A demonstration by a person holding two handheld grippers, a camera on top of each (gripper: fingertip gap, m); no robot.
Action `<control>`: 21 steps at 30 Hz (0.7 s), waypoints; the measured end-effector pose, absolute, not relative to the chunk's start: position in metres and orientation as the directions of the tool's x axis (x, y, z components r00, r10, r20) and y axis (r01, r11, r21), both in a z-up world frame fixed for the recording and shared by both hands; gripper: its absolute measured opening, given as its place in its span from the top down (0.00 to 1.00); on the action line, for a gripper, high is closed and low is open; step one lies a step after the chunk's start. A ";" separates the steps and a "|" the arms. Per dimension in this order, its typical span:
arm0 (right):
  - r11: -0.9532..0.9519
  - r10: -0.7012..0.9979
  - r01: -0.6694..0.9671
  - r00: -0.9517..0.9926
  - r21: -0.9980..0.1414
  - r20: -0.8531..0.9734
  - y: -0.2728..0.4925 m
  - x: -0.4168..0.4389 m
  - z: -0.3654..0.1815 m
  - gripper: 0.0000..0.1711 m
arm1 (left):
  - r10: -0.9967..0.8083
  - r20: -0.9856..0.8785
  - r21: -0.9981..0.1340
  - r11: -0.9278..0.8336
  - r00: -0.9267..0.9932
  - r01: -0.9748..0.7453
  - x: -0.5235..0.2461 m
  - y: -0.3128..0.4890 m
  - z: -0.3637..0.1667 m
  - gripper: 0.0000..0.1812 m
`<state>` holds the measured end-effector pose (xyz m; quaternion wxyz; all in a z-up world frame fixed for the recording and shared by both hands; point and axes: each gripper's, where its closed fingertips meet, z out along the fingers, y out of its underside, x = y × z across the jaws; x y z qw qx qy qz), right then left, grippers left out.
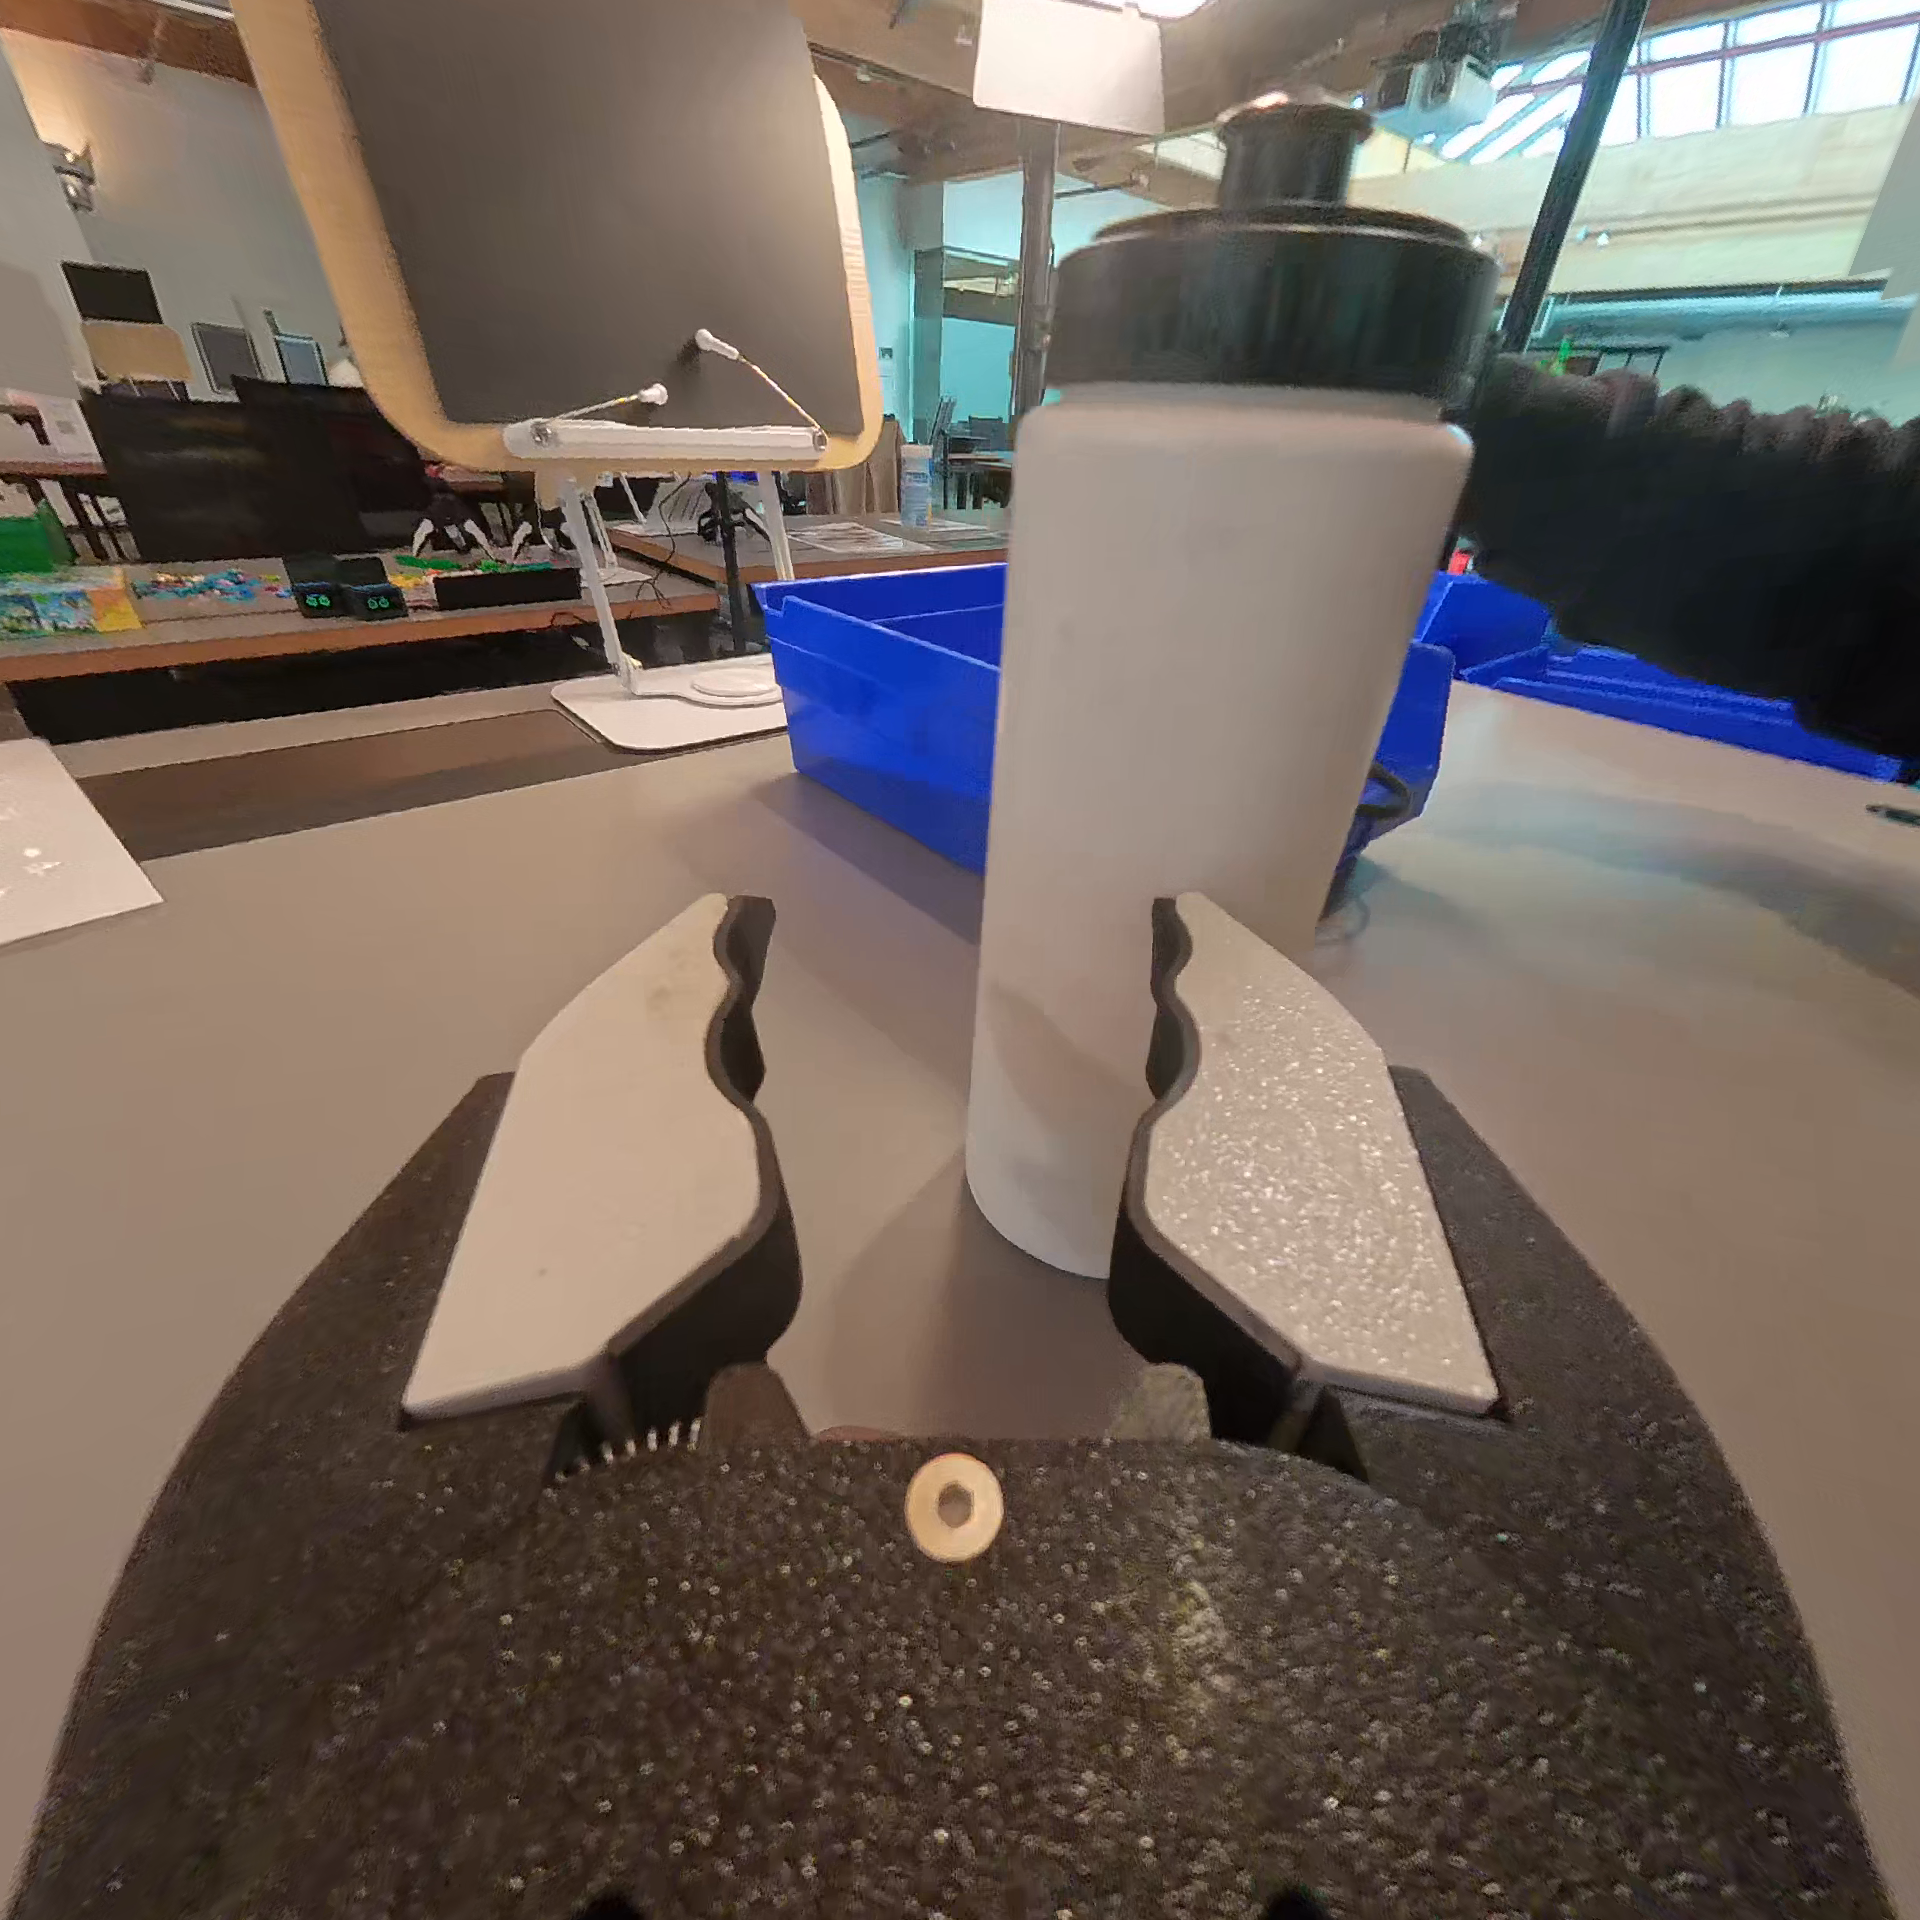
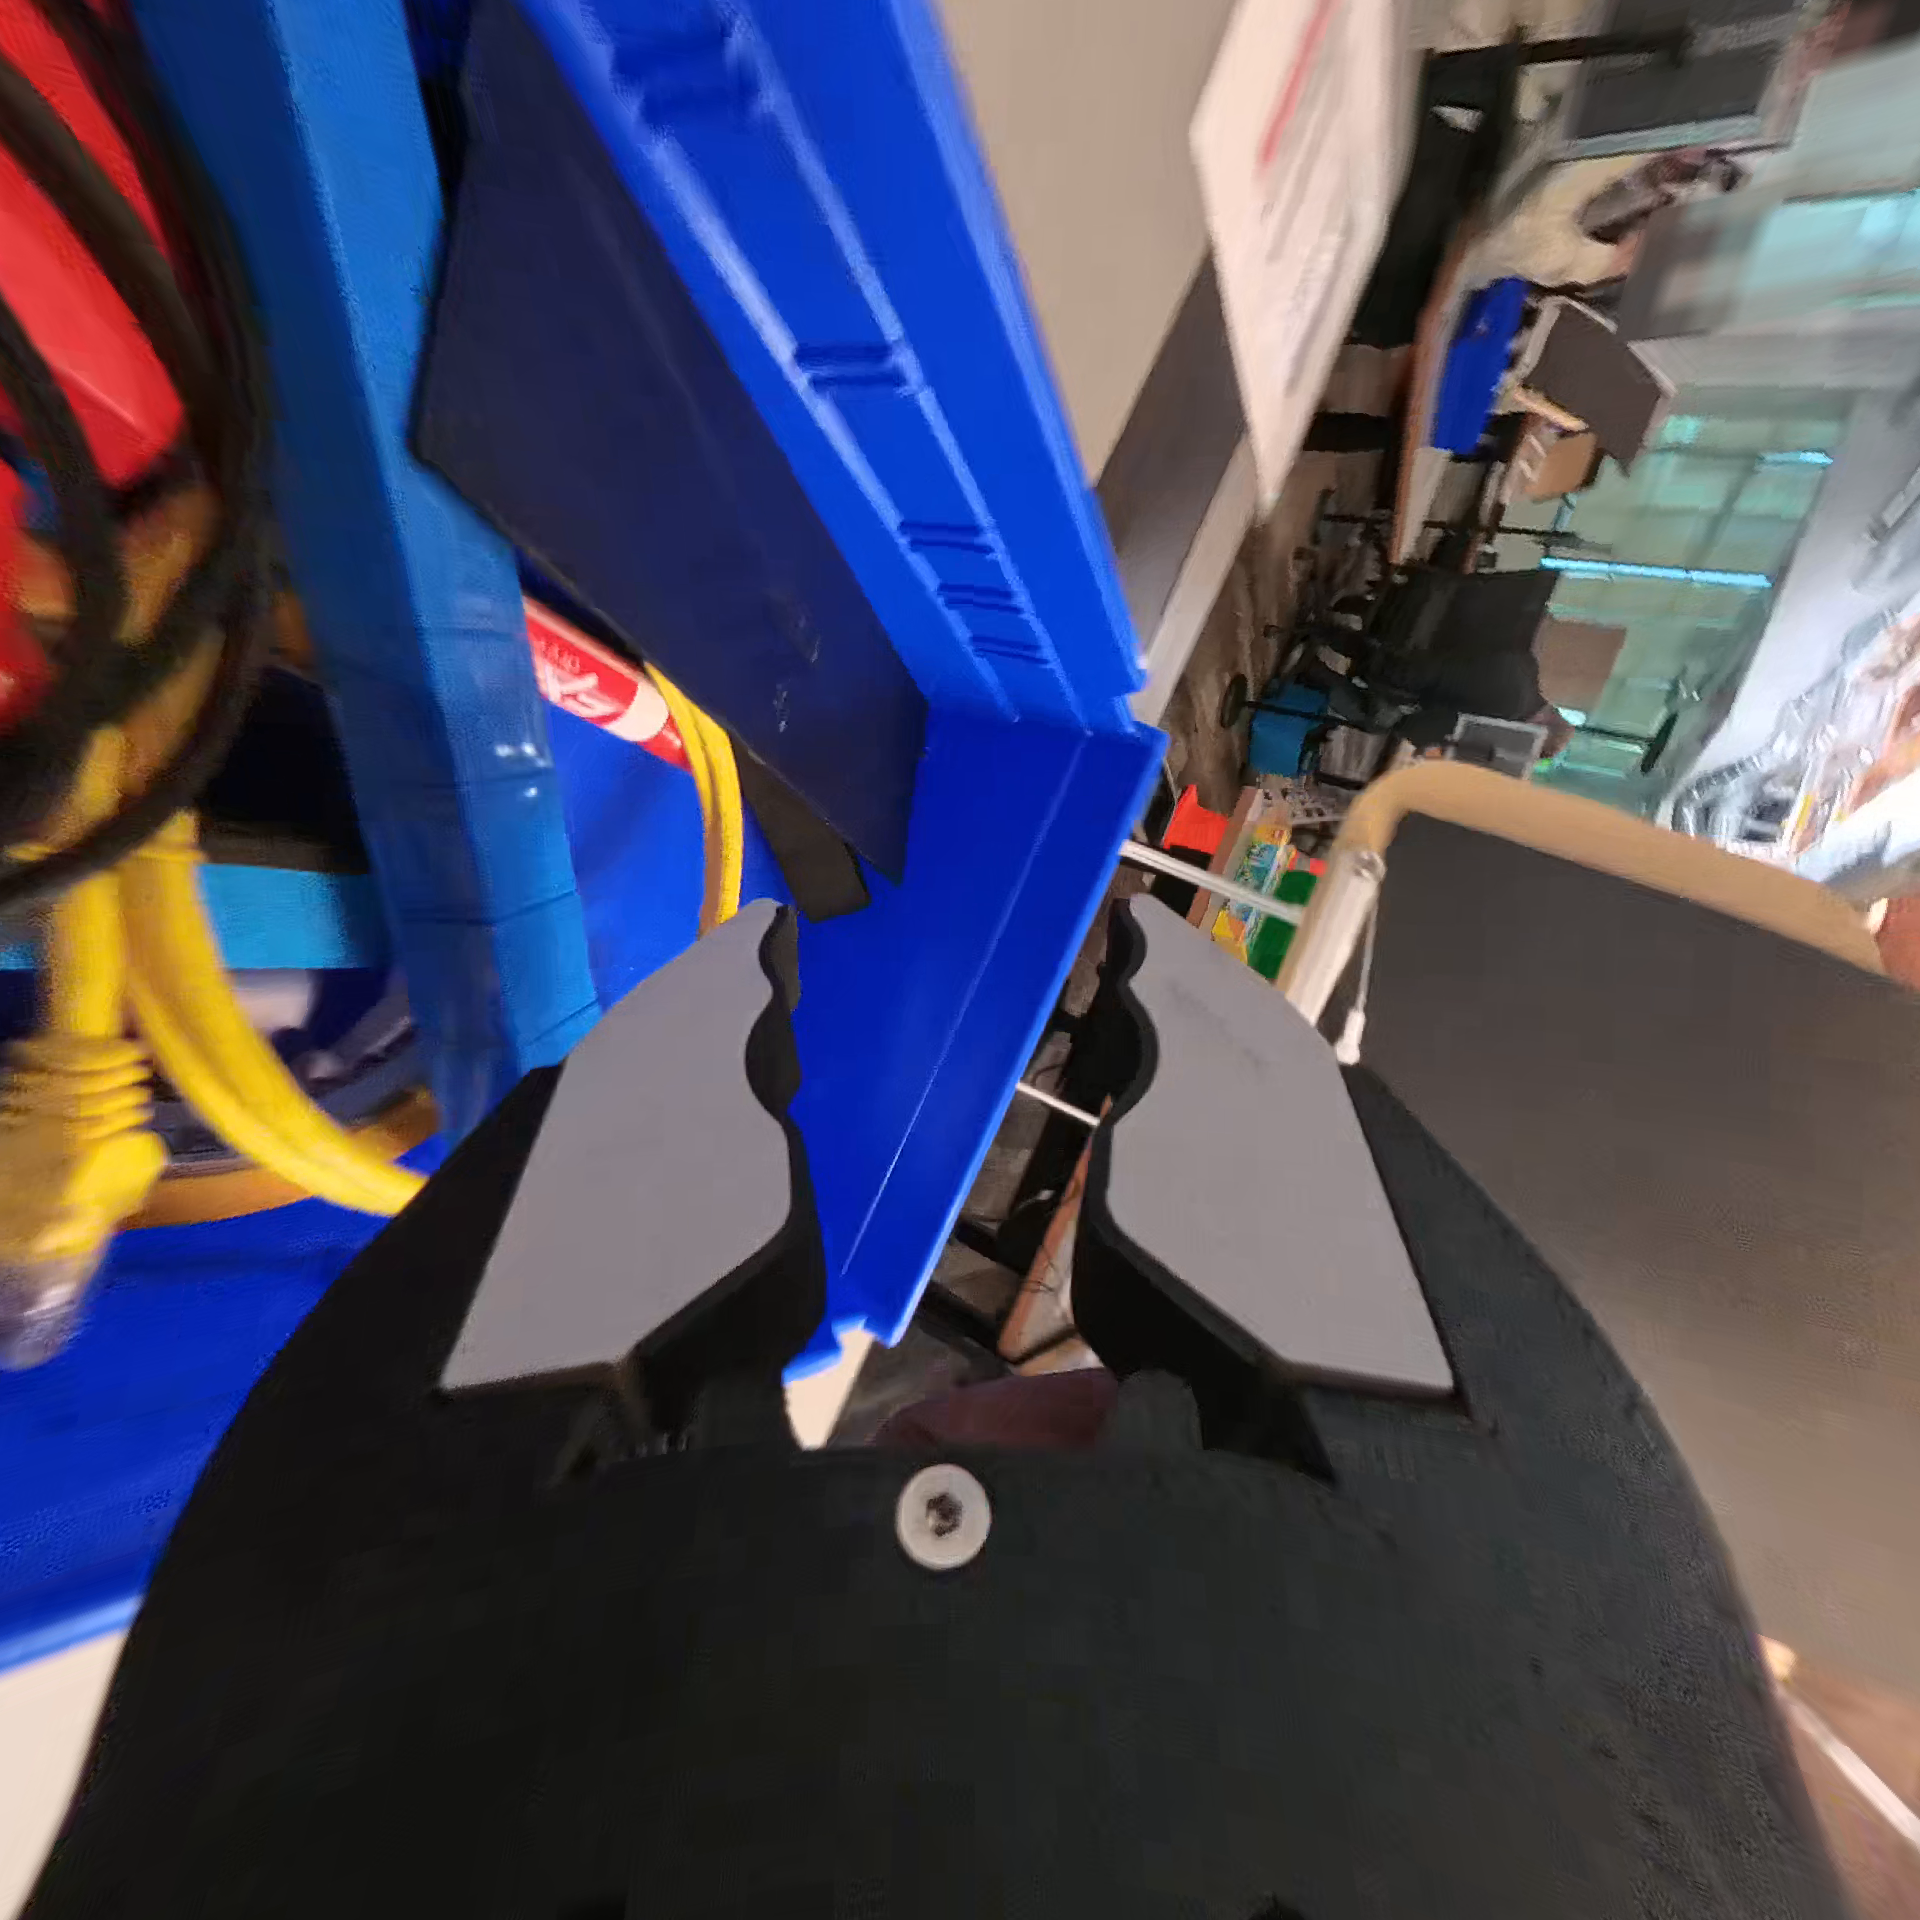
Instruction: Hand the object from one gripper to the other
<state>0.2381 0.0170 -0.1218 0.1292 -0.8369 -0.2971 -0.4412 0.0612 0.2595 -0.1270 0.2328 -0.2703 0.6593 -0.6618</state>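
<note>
A white bottle (image 1: 1216, 675) with a black cap (image 1: 1278, 301) stands upright on the grey table (image 1: 416, 1039). My left gripper (image 1: 956, 914) is open around its lower part. The bottle sits close against the right finger (image 1: 1299, 1164), and a wide gap separates it from the left finger (image 1: 613, 1143). My right gripper (image 2: 951, 914) is open and empty, held tilted, with the corner rim of a blue bin (image 2: 997, 935) between its fingers. The bottle does not show in the right wrist view.
A blue bin (image 1: 883, 707) stands just behind the bottle, with more blue bins at the right (image 1: 1662, 696). A dark blurred shape (image 1: 1714, 540) reaches in from the right. A board on a white stand (image 1: 592, 208) is at back left. Yellow cables (image 2: 208, 1039) lie in the bin. Across from one pair of fingers to the other is roughly 30 centimeters. The left tips stand about 4 centimeters off the white bottle (image 1: 1216, 675).
</note>
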 end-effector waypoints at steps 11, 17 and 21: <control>-0.755 0.588 0.650 0.611 0.089 0.529 0.048 0.246 -0.185 0.69 | -0.682 0.178 -0.976 -0.214 -0.709 -0.040 0.063 0.285 -0.112 0.61; -0.756 0.558 0.652 0.598 0.055 0.576 0.060 0.240 -0.180 0.89 | -0.681 0.189 -0.971 -0.236 -0.707 -0.031 0.059 0.285 -0.110 0.62; -0.750 0.515 0.652 0.473 0.109 0.715 0.061 0.243 -0.156 0.97 | -0.688 0.203 -0.965 -0.262 -0.696 -0.023 0.057 0.289 -0.108 0.63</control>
